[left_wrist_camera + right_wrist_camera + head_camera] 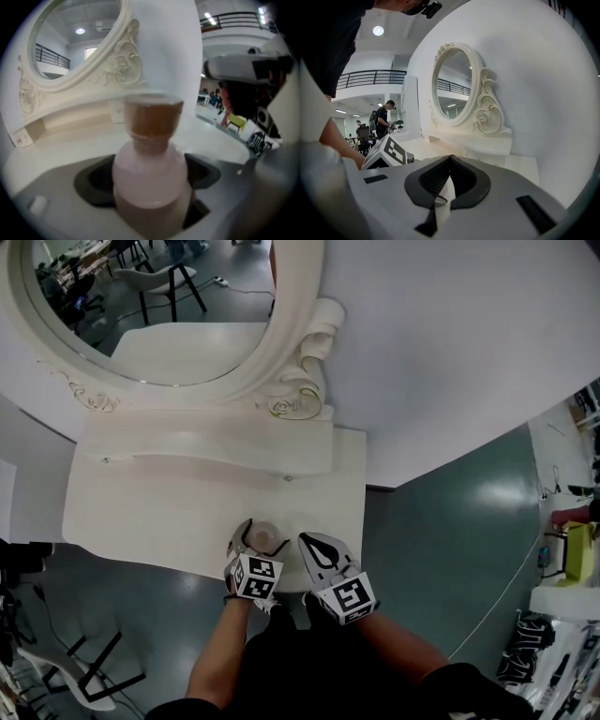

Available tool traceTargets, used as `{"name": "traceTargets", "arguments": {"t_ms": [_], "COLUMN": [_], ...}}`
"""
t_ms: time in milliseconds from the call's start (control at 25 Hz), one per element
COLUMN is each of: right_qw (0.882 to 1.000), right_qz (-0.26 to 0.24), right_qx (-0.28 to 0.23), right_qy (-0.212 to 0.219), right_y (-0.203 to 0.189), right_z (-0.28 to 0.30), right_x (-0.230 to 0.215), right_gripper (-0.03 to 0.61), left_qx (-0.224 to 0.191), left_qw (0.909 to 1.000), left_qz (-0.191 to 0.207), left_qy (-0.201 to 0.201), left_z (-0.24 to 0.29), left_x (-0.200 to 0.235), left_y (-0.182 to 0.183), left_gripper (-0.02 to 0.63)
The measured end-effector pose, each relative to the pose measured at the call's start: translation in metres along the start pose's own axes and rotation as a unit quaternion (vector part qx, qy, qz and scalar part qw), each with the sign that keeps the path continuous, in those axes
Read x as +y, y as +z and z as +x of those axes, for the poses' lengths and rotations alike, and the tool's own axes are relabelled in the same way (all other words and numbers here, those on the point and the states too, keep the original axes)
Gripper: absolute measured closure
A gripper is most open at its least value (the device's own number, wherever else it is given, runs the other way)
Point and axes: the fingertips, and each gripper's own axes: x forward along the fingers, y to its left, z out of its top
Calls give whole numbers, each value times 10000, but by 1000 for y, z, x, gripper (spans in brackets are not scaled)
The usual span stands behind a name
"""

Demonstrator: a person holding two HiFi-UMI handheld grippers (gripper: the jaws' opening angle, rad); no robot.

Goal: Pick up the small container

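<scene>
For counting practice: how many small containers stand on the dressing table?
1: a pink brown-capped bottle at the table's front edge, between the left gripper's open jaws. None seems hidden.

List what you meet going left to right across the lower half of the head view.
Black-legged chair → left gripper → right gripper → yellow object.

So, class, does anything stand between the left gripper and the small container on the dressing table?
Nothing visible does. The small container stands right between the open jaws of the left gripper on the dressing table. The right gripper, jaws shut and empty, sits off to the side.
</scene>
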Motion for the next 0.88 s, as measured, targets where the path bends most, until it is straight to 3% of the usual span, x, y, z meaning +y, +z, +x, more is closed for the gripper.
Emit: {"name": "traceTargets", "arguments": {"t_ms": [400, 520, 880], "right_qw": [9998, 9997, 9996], "right_qz": [43, 70, 93], "right_qx": [199, 244, 243], "right_qy": [27, 21, -60], "right_y": [-15, -18, -21], "right_z": [7, 6, 2], "right_x": [-4, -5, -9], "right_gripper": [574, 574, 574], "left_qx": [-7, -42, -195], "left_qw": [10000, 9999, 9997], "left_qz": [42, 62, 142], "left_qy": [-64, -99, 62], "left_z": [2, 2, -1], "left_x": [0, 0, 2], "left_y": [3, 4, 4], "left_gripper": [166, 195, 209]}}
